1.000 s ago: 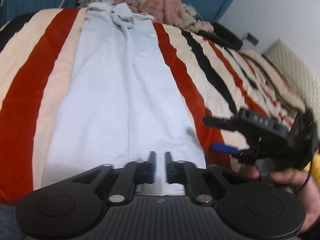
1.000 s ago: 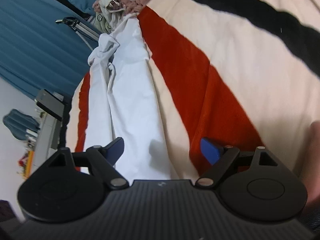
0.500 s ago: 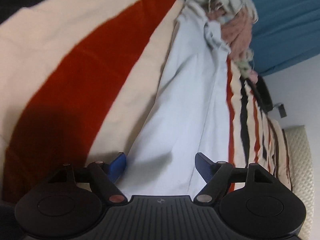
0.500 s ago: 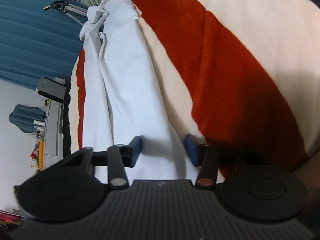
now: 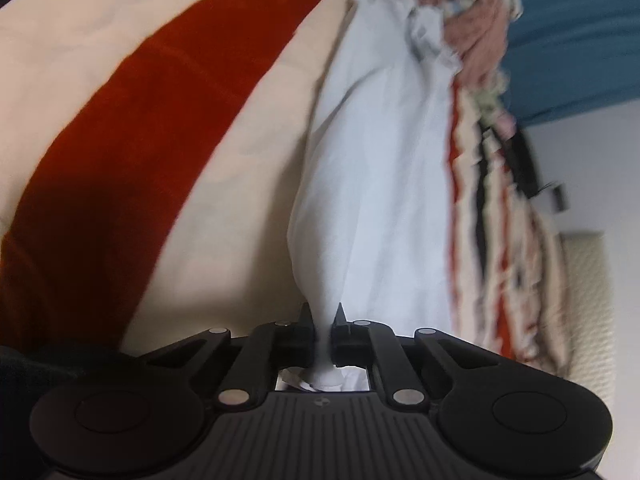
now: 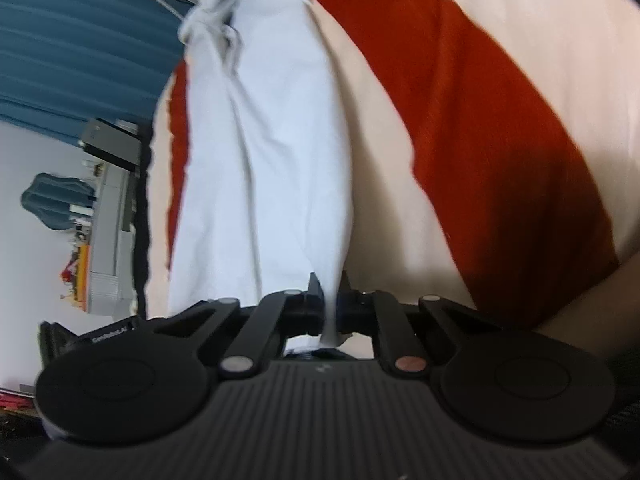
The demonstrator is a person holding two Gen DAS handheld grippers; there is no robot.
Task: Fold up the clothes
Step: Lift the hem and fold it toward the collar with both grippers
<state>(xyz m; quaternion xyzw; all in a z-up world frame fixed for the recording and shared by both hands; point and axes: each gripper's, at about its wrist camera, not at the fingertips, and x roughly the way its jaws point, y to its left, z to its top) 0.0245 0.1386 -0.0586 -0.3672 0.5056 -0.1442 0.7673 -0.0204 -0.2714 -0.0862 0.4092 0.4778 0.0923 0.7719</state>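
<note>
A long pale blue garment (image 5: 384, 168) lies stretched lengthwise on a striped blanket (image 5: 132, 120). My left gripper (image 5: 322, 314) is shut on the garment's near left corner, and cloth bunches between its fingers. The garment also shows in the right wrist view (image 6: 264, 152). My right gripper (image 6: 329, 285) is shut on its near right corner, with the hem pinched and hanging behind the fingers. The garment's far end is crumpled near a clothes pile.
A pile of pink and pale clothes (image 5: 472, 20) sits at the far end of the blanket. A blue curtain (image 6: 72, 40) hangs behind. A grey shelf unit (image 6: 112, 216) stands beside the bed. A cream cushion (image 5: 588, 300) lies at the right.
Both grippers went from open around the garment's near corners to shut on them. The cloth now bunches up between each pair of fingers.
</note>
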